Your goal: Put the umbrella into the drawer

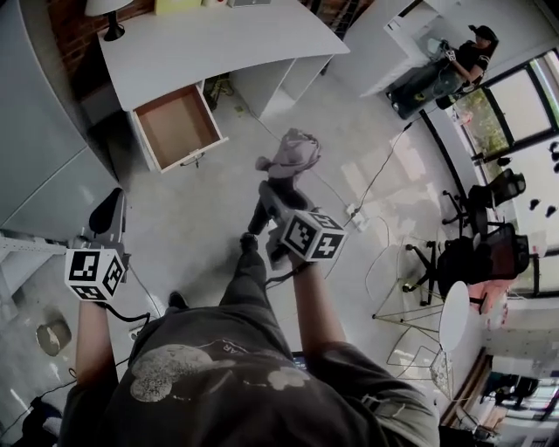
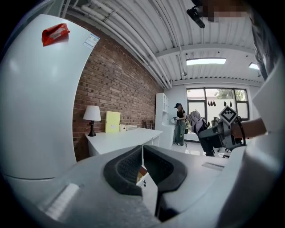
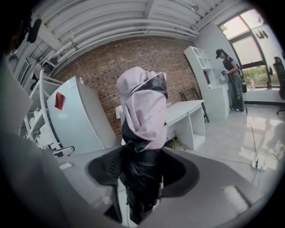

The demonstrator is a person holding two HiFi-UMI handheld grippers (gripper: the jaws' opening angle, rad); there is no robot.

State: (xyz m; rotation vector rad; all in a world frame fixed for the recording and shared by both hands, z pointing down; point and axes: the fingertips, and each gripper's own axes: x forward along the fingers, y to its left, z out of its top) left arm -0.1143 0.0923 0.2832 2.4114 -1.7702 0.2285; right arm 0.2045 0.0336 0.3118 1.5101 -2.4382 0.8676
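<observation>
A folded umbrella (image 1: 293, 153), pale lilac cloth over a black body, sticks out of my right gripper (image 1: 272, 190), which is shut on its black lower part. In the right gripper view the umbrella (image 3: 144, 116) stands upright between the pads of that gripper (image 3: 142, 171). The drawer (image 1: 179, 127) is pulled open under the white desk (image 1: 218, 48), and its wooden inside looks bare. It lies up and to the left of the umbrella. My left gripper (image 1: 109, 209) hangs at the left, shut, with nothing in it (image 2: 142, 160).
A lamp (image 1: 106, 16) stands on the desk's far corner. A tall grey cabinet (image 1: 35, 131) fills the left side. A cable and power strip (image 1: 356, 216) lie on the floor to the right. Office chairs (image 1: 489, 249), a round table (image 1: 456, 314) and a person (image 1: 463, 57) are further right.
</observation>
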